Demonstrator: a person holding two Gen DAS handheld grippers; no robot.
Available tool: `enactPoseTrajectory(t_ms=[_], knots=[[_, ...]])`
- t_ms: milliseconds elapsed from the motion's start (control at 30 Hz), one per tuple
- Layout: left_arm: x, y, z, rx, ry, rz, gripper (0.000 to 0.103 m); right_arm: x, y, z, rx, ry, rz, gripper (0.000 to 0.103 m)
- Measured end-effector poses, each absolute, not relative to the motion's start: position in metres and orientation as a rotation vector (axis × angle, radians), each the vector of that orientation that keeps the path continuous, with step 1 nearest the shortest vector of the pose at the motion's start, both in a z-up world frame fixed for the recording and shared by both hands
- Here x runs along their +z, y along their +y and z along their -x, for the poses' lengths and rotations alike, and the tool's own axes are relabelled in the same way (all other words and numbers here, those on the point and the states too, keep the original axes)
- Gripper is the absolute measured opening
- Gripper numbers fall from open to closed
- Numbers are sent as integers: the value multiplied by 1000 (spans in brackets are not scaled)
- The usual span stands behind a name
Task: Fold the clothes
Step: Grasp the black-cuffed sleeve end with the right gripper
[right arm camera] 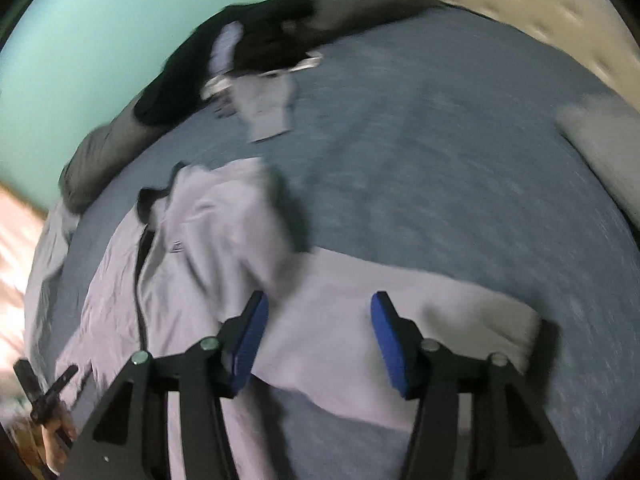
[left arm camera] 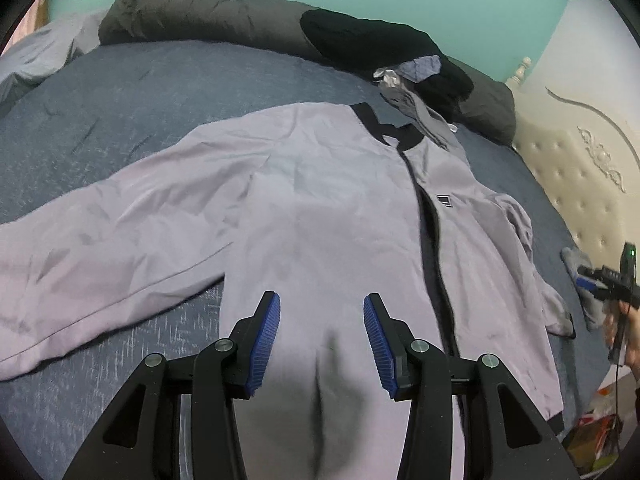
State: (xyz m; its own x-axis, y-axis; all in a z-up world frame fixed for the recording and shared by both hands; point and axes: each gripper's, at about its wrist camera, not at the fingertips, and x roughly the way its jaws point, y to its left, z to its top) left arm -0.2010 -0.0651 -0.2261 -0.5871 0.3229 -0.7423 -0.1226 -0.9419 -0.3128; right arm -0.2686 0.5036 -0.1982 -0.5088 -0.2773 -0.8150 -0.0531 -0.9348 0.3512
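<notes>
On the bed (left arm camera: 120, 92): your lilac jacket (left arm camera: 320, 208) lies flat, front up.
Left gripper (left arm camera: 322, 308): spread wide above its hem, empty.
Right gripper (right arm camera: 319, 308): spread wide over one sleeve (right arm camera: 400, 292), empty.

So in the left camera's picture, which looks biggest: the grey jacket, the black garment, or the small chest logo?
1. Jacket, by far, though it lies nearest the camera.
2. Black garment, farther back, so its true size is unsure.
3. Logo, tiny.
</notes>
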Motion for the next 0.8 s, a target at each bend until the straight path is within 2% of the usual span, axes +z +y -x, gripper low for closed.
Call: enactPoseTrajectory(t_ms=[467, 567, 800], knots=[[-197, -35, 170, 2591, -205, 1309, 52, -251, 628, 197, -2652, -743, -1656, 58], [-196, -30, 168, 2598, -181, 1311, 52, -259, 634, 194, -2625, -805, -1626, 58], [-198, -27, 165, 2590, -179, 1337, 52, -282, 620, 201, -2505, -783, -1664, 56]])
